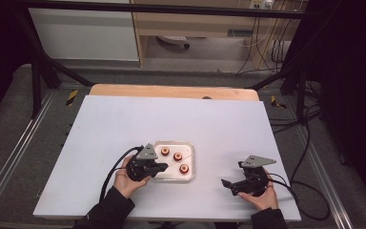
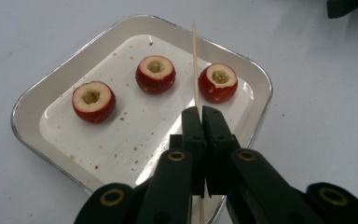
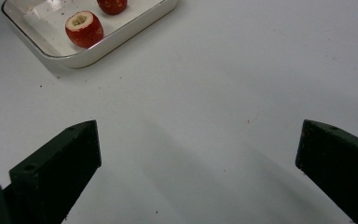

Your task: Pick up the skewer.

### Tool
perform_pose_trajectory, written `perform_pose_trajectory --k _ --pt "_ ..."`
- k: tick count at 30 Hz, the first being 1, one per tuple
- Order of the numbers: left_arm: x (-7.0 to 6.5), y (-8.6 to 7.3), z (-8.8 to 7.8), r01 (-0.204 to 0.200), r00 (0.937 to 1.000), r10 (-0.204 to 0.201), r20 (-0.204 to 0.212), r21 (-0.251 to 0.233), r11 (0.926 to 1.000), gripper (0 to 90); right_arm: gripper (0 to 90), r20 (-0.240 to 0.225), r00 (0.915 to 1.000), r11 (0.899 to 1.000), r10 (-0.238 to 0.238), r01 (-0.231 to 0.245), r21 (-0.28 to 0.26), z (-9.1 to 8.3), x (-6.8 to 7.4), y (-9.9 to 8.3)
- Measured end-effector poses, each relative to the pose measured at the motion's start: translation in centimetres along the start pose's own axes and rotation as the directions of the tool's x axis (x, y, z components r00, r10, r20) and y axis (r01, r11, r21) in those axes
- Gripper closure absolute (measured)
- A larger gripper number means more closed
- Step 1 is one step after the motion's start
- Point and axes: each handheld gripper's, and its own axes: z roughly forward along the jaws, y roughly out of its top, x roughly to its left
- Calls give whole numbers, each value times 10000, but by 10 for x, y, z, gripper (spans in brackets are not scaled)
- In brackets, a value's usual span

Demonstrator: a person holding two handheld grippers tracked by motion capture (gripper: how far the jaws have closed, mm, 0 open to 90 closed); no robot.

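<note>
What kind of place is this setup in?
Probably a lab recording station, not a kitchen: a white table inside a black metal frame, loose cables on grey carpet, and a tray of cored red fruits.

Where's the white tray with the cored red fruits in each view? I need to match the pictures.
High view: the white tray sits at centre, just right of the left gripper.
Left gripper view: it spans the upper middle, behind the jaws shut on a wooden skewer.
Right gripper view: only its corner, top left.
Shared landmark: the cored red fruits in it.
</note>
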Motion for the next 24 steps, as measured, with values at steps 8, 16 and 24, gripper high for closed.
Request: perform_pose_trajectory --k 8,16,24 --pt "-7 6 -2 -181 9997 181 133 35 9998 885 18 178 9960 9962 -871 870 58 3 12 9" --pt "-18 14 -4 -647 9977 641 234 250 9976 885 28 309 9857 9861 -1654 1648 210 6 25 23" --pt "-25 23 -6 -927 9954 917 270 403 9949 885 46 457 9689 9694 -2432 2411 468 10 37 36"
